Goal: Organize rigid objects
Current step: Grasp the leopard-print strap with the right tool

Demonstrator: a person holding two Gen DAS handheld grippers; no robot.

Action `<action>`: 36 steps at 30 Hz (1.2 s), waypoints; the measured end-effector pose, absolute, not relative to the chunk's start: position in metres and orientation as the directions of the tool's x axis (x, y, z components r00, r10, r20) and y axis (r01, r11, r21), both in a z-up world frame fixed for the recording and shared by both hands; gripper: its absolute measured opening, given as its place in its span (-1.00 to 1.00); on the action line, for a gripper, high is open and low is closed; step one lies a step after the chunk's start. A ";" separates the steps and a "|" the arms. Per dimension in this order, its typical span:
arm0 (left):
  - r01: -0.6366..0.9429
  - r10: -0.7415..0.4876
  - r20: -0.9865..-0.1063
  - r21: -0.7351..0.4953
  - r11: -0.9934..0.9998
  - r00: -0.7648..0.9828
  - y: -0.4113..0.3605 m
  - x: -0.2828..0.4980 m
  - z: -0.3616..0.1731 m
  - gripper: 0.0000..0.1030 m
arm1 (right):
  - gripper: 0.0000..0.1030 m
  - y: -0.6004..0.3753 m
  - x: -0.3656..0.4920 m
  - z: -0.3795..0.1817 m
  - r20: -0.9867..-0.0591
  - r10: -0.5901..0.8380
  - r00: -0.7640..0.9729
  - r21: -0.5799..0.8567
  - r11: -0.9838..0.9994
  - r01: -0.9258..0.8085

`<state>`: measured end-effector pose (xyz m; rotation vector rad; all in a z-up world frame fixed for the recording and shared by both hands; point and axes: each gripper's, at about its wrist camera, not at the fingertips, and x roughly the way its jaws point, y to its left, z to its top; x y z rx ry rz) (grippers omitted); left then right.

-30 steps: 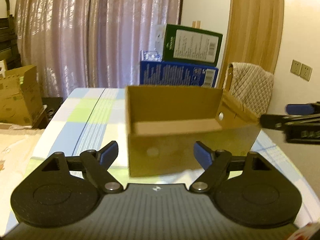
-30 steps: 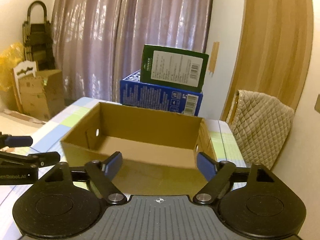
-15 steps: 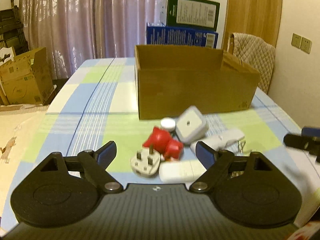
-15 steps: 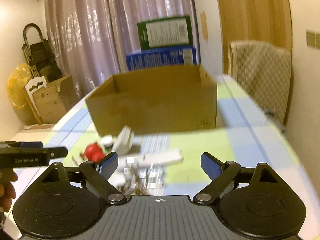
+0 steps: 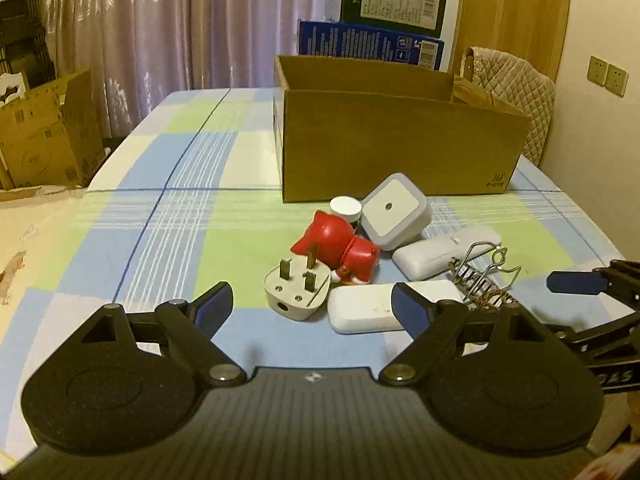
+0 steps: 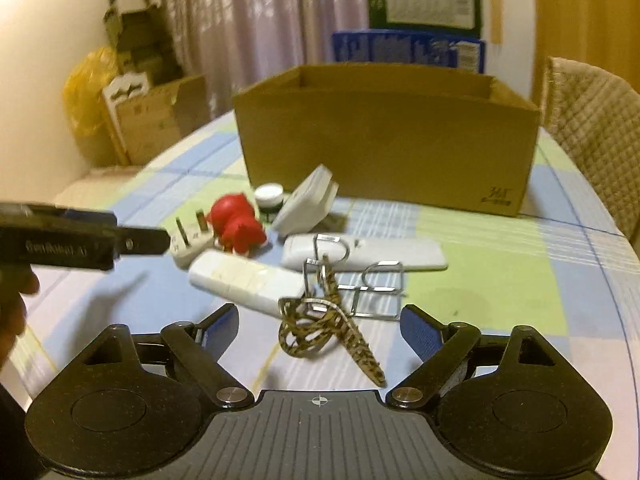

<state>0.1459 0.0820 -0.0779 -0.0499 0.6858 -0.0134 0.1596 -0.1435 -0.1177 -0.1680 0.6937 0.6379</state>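
Both grippers are spread wide with nothing in them, the left gripper (image 5: 312,304) low-centre over the plug (image 5: 298,294). Right gripper's (image 6: 318,326) jaws have just been narrowing around the leopard-print clip (image 6: 320,332); I'd take one item, then drop it in the cardboard box (image 5: 396,148).

Both wrist views face box (image 5: 400,148) obliquely, near; share clutter (image 6: 304,248).

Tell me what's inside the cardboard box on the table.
Only the upper inside walls of the cardboard box show, bare brown card. Its front wall hides the floor, so any contents cannot be seen. The red toy and wall plug lie outside, in front.
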 end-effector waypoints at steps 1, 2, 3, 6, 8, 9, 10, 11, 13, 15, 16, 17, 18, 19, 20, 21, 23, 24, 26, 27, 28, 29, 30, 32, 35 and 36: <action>-0.003 -0.030 -0.636 -0.051 0.999 0.771 0.083 0.147 -0.079 0.62 | 0.45 -0.142 0.162 -0.122 -0.652 0.487 0.582 0.056 0.796 -0.603; -0.004 -0.032 -0.639 -0.055 0.998 0.769 0.084 0.148 -0.081 0.62 | 0.42 -0.141 0.165 -0.125 -0.659 0.487 0.573 0.060 0.794 -0.605; -0.003 -0.038 -0.641 -0.063 0.998 0.767 0.085 0.149 -0.082 0.62 | 0.37 -0.141 0.167 -0.128 -0.664 0.487 0.568 0.064 0.793 -0.606; 0.003 -0.046 -0.643 -0.068 0.998 0.765 0.085 0.151 -0.083 0.62 | 0.25 -0.137 0.175 -0.133 -0.673 0.489 0.554 0.062 0.784 -0.617; 0.010 -0.051 -0.642 -0.067 0.998 0.765 0.084 0.152 -0.084 0.62 | 0.19 -0.133 0.178 -0.135 -0.680 0.496 0.540 0.076 0.781 -0.620; 0.012 -0.053 -0.642 -0.068 0.998 0.765 0.083 0.153 -0.084 0.62 | 0.15 -0.132 0.180 -0.137 -0.683 0.495 0.538 0.077 0.780 -0.621; 0.013 -0.056 -0.643 -0.071 0.997 0.764 0.083 0.153 -0.085 0.62 | 0.11 -0.131 0.181 -0.138 -0.684 0.494 0.537 0.076 0.780 -0.621; 0.016 -0.060 -0.645 -0.074 0.997 0.762 0.083 0.154 -0.085 0.62 | 0.09 -0.130 0.182 -0.138 -0.685 0.495 0.535 0.078 0.780 -0.621; 0.018 -0.061 -0.650 -0.073 0.997 0.758 0.083 0.155 -0.087 0.62 | -0.04 -0.128 0.183 -0.139 -0.686 0.495 0.534 0.079 0.779 -0.622; 0.020 -0.063 -0.654 -0.073 0.997 0.754 0.082 0.155 -0.088 0.62 | -0.16 -0.125 0.184 -0.139 -0.690 0.487 0.536 0.069 0.781 -0.621; 0.021 -0.064 -0.656 -0.074 0.997 0.752 0.082 0.155 -0.089 0.62 | -0.17 -0.125 0.185 -0.139 -0.691 0.487 0.535 0.070 0.781 -0.621; 0.021 -0.064 -0.657 -0.074 0.997 0.751 0.081 0.156 -0.089 0.62 | -0.17 -0.125 0.185 -0.140 -0.691 0.486 0.534 0.071 0.782 -0.619; 0.021 -0.064 -0.658 -0.073 0.997 0.750 0.081 0.156 -0.090 0.62 | -0.17 -0.125 0.185 -0.139 -0.692 0.485 0.534 0.071 0.782 -0.619; 0.023 -0.064 -0.659 -0.072 0.997 0.750 0.080 0.156 -0.090 0.62 | -0.18 -0.124 0.184 -0.139 -0.694 0.483 0.534 0.068 0.782 -0.619; 0.025 -0.065 -0.659 -0.070 0.997 0.749 0.080 0.157 -0.090 0.62 | -0.18 -0.124 0.184 -0.138 -0.697 0.480 0.533 0.067 0.783 -0.618; 0.027 -0.066 -0.660 -0.069 0.997 0.748 0.079 0.157 -0.091 0.62 | -0.18 -0.124 0.184 -0.138 -0.699 0.479 0.532 0.068 0.784 -0.617; 0.030 -0.066 -0.662 -0.065 0.997 0.746 0.078 0.157 -0.092 0.62 | -0.19 -0.124 0.183 -0.138 -0.700 0.478 0.531 0.067 0.784 -0.617; 0.032 -0.066 -0.663 -0.063 0.997 0.745 0.077 0.157 -0.092 0.62 | -0.19 -0.125 0.182 -0.138 -0.702 0.476 0.530 0.066 0.784 -0.617; 0.033 -0.065 -0.666 -0.060 0.998 0.744 0.076 0.157 -0.093 0.62 | -0.21 -0.126 0.181 -0.137 -0.701 0.477 0.530 0.068 0.785 -0.616; 0.034 -0.066 -0.666 -0.060 0.998 0.743 0.076 0.157 -0.093 0.62 | -0.26 -0.127 0.180 -0.136 -0.701 0.476 0.531 0.066 0.785 -0.616; 0.035 -0.066 -0.667 -0.059 0.998 0.742 0.075 0.157 -0.094 0.62 | -0.26 -0.128 0.179 -0.135 -0.701 0.476 0.532 0.065 0.785 -0.616; 0.036 -0.065 -0.667 -0.057 0.998 0.742 0.075 0.157 -0.094 0.62 | -0.27 -0.128 0.178 -0.134 -0.701 0.474 0.533 0.064 0.786 -0.615; 0.036 -0.064 -0.668 -0.056 0.998 0.741 0.074 0.157 -0.094 0.62 | -0.27 -0.130 0.177 -0.133 -0.701 0.471 0.535 0.062 0.787 -0.613; 0.035 -0.063 -0.670 -0.054 0.998 0.739 0.073 0.156 -0.095 0.62 | -0.27 -0.134 0.173 -0.131 -0.699 0.471 0.538 0.063 0.790 -0.609; 0.042 -0.064 -0.671 -0.048 0.998 0.739 0.069 0.155 -0.095 0.62 | -0.28 -0.144 0.165 -0.124 -0.692 0.470 0.549 0.061 0.795 -0.603; 0.045 -0.065 -0.671 -0.047 0.998 0.739 0.068 0.155 -0.095 0.63 | -0.28 -0.147 0.163 -0.122 -0.688 0.469 0.553 0.059 0.797 -0.601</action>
